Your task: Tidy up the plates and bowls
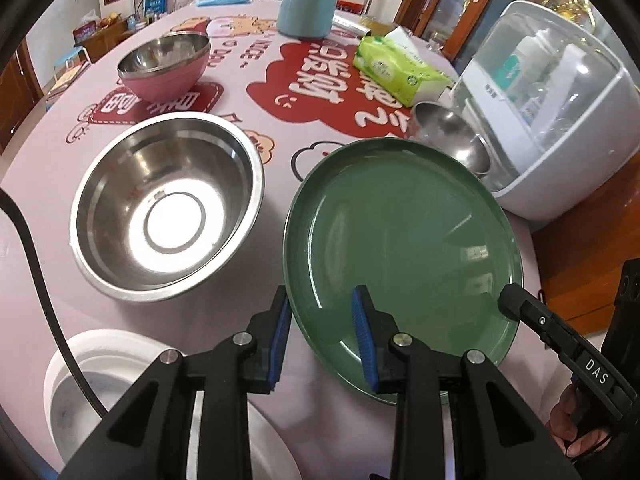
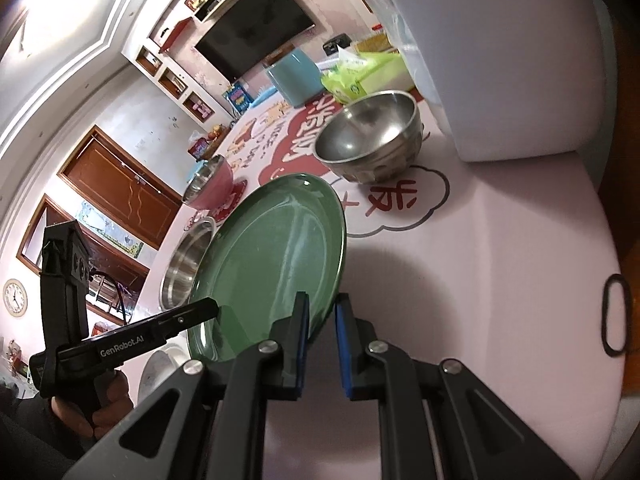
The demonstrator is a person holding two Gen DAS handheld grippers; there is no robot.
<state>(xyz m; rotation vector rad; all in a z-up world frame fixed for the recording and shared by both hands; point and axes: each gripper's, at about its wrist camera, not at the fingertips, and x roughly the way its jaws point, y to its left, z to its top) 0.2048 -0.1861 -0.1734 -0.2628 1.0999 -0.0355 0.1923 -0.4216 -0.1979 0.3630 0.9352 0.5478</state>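
Note:
A green plate (image 1: 400, 240) hangs tilted a little above the pink tablecloth, held from both sides. My left gripper (image 1: 322, 312) is shut on its near rim, one blue pad under the plate and one on its inner face. My right gripper (image 2: 322, 316) is shut on the opposite rim of the green plate (image 2: 276, 248); its black finger shows in the left wrist view at the plate's right edge. A large steel bowl (image 1: 168, 208) stands to the left of the plate. A pink bowl (image 1: 164, 64) with a steel lining sits farther back, and a small steel bowl (image 1: 448, 132) is beyond the plate.
A white dish (image 1: 80, 380) lies near the left, crossed by a black cable. A white appliance (image 1: 560, 120) stands at the right table edge beside a green tissue pack (image 1: 396, 68). A blue canister (image 1: 306, 8) is at the back.

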